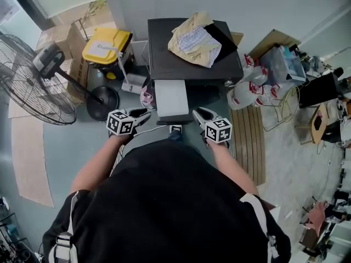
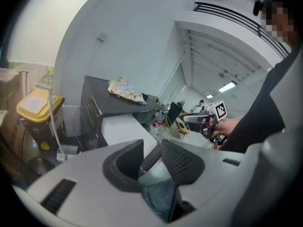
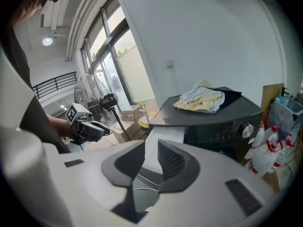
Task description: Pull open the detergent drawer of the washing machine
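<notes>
The dark washing machine (image 1: pixel 164 64) stands against the wall with a bundle of cloth (image 1: pixel 194 40) on its lid. Its white detergent drawer (image 1: pixel 171 98) sticks out of the front toward me, pulled open. My left gripper (image 1: pixel 143 114) hangs to the left of the drawer's front end and my right gripper (image 1: pixel 198 114) to the right of it, both apart from it. The left gripper view shows the left gripper (image 2: pixel 152 157) open and empty, with the drawer (image 2: pixel 120 129) beyond it. The right gripper (image 3: pixel 151 162) is open and empty too, facing the drawer (image 3: pixel 163 135).
A big floor fan (image 1: pixel 33 81) and a yellow-lidded bin (image 1: pixel 107 45) stand left of the machine. White bags with red marks (image 1: pixel 249 89) and a wooden slat mat (image 1: pixel 252 141) lie to its right. A control knob (image 3: pixel 246 131) sits on the machine's front.
</notes>
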Demonstrator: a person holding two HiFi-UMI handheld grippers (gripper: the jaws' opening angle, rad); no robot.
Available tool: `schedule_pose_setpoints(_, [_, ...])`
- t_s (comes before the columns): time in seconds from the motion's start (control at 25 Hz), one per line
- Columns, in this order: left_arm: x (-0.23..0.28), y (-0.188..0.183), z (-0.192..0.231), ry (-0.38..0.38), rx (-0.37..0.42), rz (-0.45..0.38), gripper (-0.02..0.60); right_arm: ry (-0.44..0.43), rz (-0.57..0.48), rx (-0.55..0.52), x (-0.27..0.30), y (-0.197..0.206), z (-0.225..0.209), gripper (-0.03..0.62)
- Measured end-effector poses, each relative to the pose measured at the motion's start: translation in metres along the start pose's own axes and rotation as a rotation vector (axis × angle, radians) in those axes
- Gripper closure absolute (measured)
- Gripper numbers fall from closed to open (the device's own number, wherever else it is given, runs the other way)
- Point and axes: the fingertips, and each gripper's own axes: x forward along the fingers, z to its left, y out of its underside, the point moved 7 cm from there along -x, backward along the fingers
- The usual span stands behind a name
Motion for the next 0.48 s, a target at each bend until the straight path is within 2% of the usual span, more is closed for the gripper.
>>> schedule_pose_setpoints(0.48, [-0.012, 0.000, -0.005, -0.019, 0.011, -0.028, 0.459, 0.003, -0.026, -0.010, -0.011, 0.000, 0.012, 0.510])
